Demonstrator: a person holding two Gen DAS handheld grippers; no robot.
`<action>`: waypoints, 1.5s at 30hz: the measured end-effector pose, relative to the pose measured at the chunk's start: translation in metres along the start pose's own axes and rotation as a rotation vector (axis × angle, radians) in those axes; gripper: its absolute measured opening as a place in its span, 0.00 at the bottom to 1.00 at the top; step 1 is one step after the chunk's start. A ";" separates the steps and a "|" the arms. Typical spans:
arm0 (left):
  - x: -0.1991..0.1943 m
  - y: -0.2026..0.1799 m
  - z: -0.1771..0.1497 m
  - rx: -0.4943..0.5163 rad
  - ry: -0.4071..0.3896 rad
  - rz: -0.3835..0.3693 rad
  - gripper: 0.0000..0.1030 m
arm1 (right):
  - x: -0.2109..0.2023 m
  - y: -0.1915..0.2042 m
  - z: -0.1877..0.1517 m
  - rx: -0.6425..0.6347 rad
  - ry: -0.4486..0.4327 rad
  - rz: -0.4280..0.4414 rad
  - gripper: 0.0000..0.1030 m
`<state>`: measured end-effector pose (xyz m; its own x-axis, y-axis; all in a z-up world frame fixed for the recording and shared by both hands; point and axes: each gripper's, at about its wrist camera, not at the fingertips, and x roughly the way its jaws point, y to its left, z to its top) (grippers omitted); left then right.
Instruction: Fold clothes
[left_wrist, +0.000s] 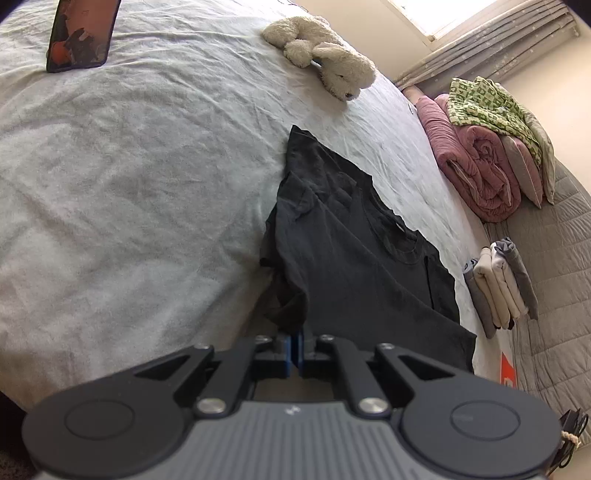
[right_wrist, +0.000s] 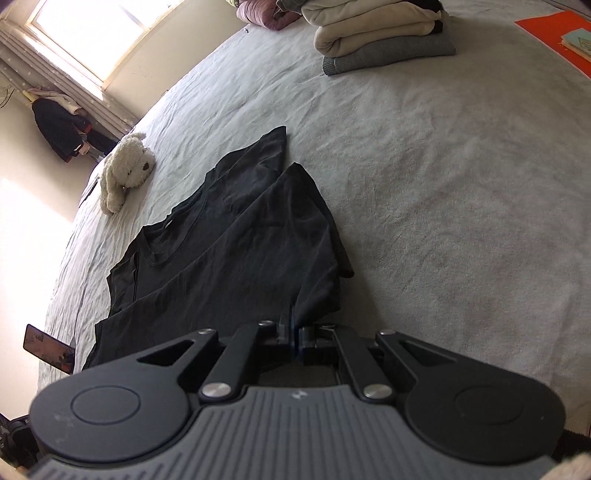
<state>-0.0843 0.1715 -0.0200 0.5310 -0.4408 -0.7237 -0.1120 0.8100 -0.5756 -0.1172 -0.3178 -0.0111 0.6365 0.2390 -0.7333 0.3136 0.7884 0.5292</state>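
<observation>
Both claws, left claw (left_wrist: 297, 349) and right claw (right_wrist: 297, 341), clenched on the black t-shirt (left_wrist: 354, 258), half-folded on the bed (left_wrist: 129, 184); folded stack (right_wrist: 384, 33) already done.

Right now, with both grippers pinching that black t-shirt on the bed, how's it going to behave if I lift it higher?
The black t-shirt will probably drape and sag between the left gripper and right gripper; it already hangs in loose folds. It looks thin, so likely light. The sleeve may drag across the bed sheet.
</observation>
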 end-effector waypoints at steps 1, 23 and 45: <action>0.003 0.003 -0.003 0.003 0.007 0.005 0.03 | 0.001 -0.002 -0.002 0.000 0.003 -0.003 0.01; 0.045 -0.016 0.051 0.341 -0.237 0.036 0.70 | 0.034 0.016 0.034 -0.227 -0.163 -0.036 0.49; 0.086 -0.024 0.047 0.361 -0.305 0.156 0.19 | 0.089 0.015 0.034 -0.407 -0.304 -0.074 0.16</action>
<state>0.0030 0.1320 -0.0504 0.7586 -0.2139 -0.6154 0.0596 0.9634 -0.2614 -0.0314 -0.3039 -0.0537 0.8179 0.0462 -0.5736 0.1047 0.9682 0.2274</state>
